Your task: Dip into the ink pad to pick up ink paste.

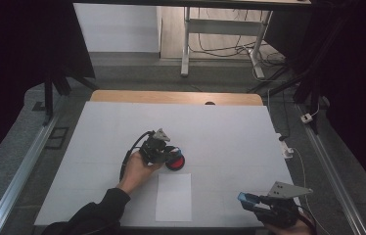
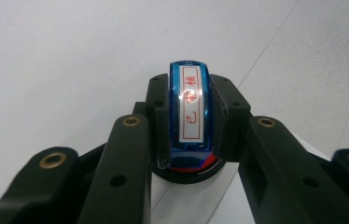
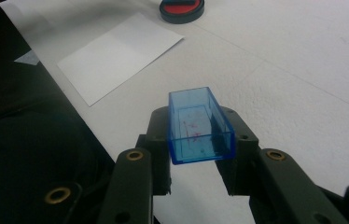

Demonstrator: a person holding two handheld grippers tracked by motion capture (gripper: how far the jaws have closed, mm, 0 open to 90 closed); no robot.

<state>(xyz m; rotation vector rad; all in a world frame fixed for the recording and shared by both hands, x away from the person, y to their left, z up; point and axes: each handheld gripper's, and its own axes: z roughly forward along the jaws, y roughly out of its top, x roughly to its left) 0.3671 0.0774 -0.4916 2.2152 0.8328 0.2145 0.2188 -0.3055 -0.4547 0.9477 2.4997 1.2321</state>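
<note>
At table centre, the left gripper (image 1: 169, 152) pinches a blue stamp (image 2: 191, 109) by its sides and holds it over a round red ink pad (image 1: 175, 161), the stamp's label with red characters facing the gripper's camera. The stamp's foot seems to sit on or just above the pad; which cannot be told. A blank white sheet (image 1: 173, 196) lies just beside the pad at about six o'clock, near the table's (image 1: 230, 132) front edge.

At roughly four o'clock from the pad, well apart, the right gripper (image 1: 247, 199) clamps the stamp's clear blue cap (image 3: 199, 125), open side up, above the bare tabletop.

The work in hand looks like inking the stamp before marking the paper. To do it well, the stamp should go straight down, face flat on the red, with even, brief pressure and no rocking, so the whole die takes ink. The lift should be vertical, lest the light pad drag along. The cap hand is best kept still and clear of the sheet until the mark is made.
</note>
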